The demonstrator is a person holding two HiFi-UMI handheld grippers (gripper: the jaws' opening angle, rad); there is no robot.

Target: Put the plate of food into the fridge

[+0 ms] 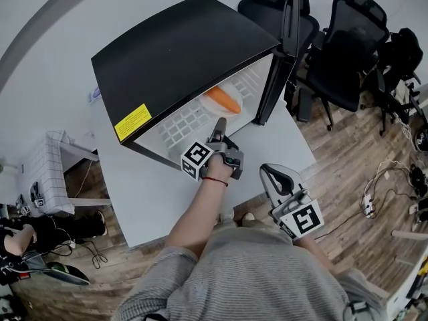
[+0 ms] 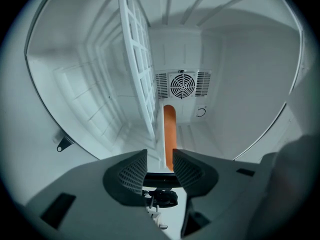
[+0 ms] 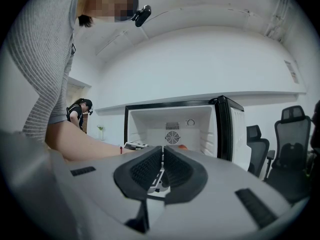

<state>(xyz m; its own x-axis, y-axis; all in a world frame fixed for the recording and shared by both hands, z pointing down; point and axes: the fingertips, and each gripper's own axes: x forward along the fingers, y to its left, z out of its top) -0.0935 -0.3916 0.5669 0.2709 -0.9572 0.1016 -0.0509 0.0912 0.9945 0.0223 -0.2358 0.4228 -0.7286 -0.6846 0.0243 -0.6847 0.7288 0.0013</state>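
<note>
A black mini fridge [image 1: 174, 52] stands on the grey table [image 1: 154, 192] with its door [image 1: 291, 25] swung open to the right. Inside, a white plate [image 1: 234, 85] carries an orange piece of food [image 1: 223, 101]. My left gripper [image 1: 219, 124] reaches into the fridge mouth just short of the plate. In the left gripper view the left gripper [image 2: 160, 159] is open, jaws apart on either side of the plate's thin rim, with the orange food [image 2: 169, 129] beyond them. My right gripper [image 1: 274, 176] hangs back near the table's front edge; its jaws are shut and empty [image 3: 163, 159].
A white wire shelf [image 2: 137, 69] and a rear fan [image 2: 182, 85] are inside the fridge. Black office chairs [image 1: 348, 52] stand right of the door. Cables [image 1: 374, 192] lie on the wooden floor. A white grid rack [image 1: 50, 172] stands left. Another person [image 3: 80, 111] is in the background.
</note>
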